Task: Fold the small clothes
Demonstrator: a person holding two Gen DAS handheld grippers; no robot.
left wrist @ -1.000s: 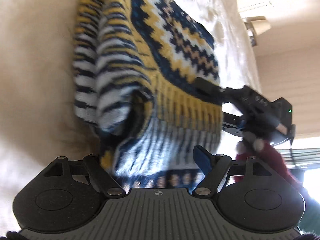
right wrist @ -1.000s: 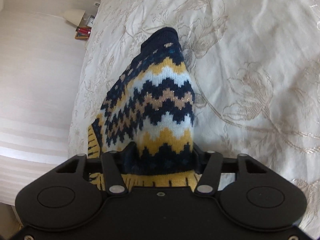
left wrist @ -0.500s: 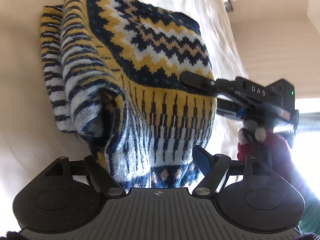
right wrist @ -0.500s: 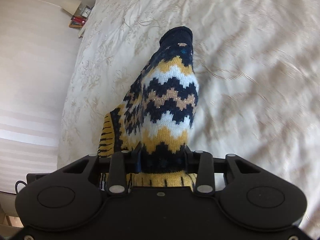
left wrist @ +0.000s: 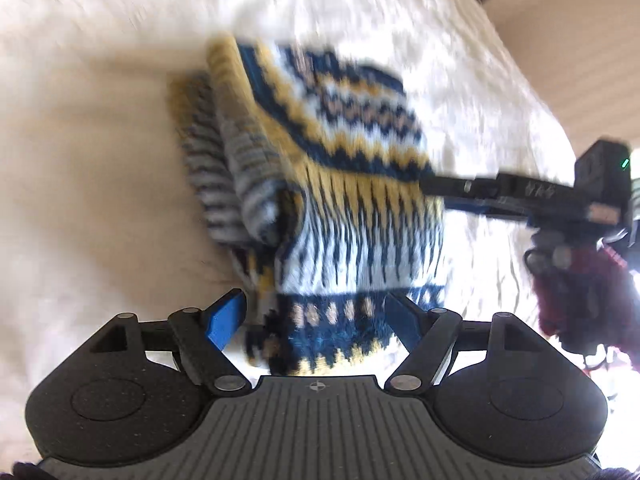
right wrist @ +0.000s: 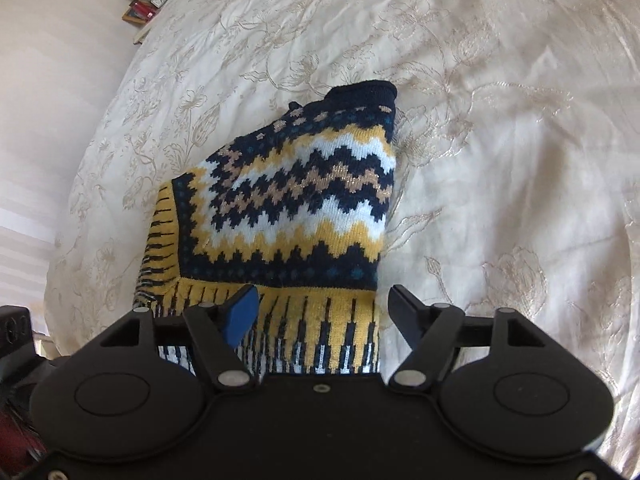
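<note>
A small knitted sweater (right wrist: 296, 204) with navy, yellow, white and tan zigzag bands lies folded on the bed; it also shows, blurred, in the left wrist view (left wrist: 340, 184). My right gripper (right wrist: 320, 308) is open, its jaws spread apart just above the sweater's yellow and navy striped hem, holding nothing. My left gripper (left wrist: 316, 316) is open too, its jaws either side of the sweater's near navy edge without pinching it. The right gripper also shows in the left wrist view (left wrist: 432, 188), reaching in from the right onto the sweater's edge.
The cream embroidered bedspread (right wrist: 500, 120) lies all around the sweater. A pale wall (right wrist: 48, 80) runs along the left, with a bedside shelf holding a clock and books (right wrist: 152, 0) at the far corner. A hand in a dark red glove (left wrist: 580, 288) holds the right gripper.
Both grippers have opened and let go of the sweater, which has dropped from hanging to lying on the bed. The left view is blurred from motion.
</note>
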